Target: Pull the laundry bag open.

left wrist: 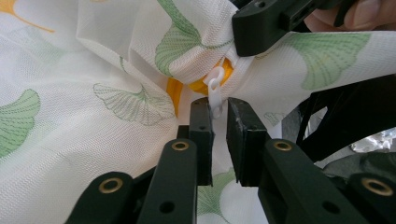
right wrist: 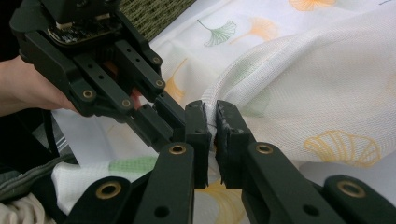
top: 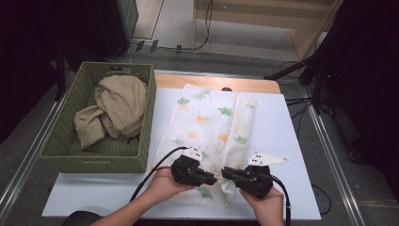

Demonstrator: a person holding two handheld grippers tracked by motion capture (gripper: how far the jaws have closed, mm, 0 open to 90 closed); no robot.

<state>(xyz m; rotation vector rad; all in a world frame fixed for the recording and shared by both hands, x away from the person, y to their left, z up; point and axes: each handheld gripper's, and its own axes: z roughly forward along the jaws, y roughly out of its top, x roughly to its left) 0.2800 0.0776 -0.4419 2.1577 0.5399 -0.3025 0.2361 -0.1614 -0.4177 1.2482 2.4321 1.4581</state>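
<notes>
Fingers of the left gripper (left wrist: 218,116) nip the zipper pull (left wrist: 215,91); right gripper (right wrist: 210,122) clamps the cloth (right wrist: 299,79).

bright table, dark room around it

from my seat the white table (top: 291,141) is evenly lit from above, with soft shadows and dark corners; the high view is a bit soft, and both gripper views blur the black jaws up close while the cloth (left wrist: 70,116) weave stays sharp.

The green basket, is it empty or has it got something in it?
Not empty: the green basket holds a crumpled beige cloth.
</notes>
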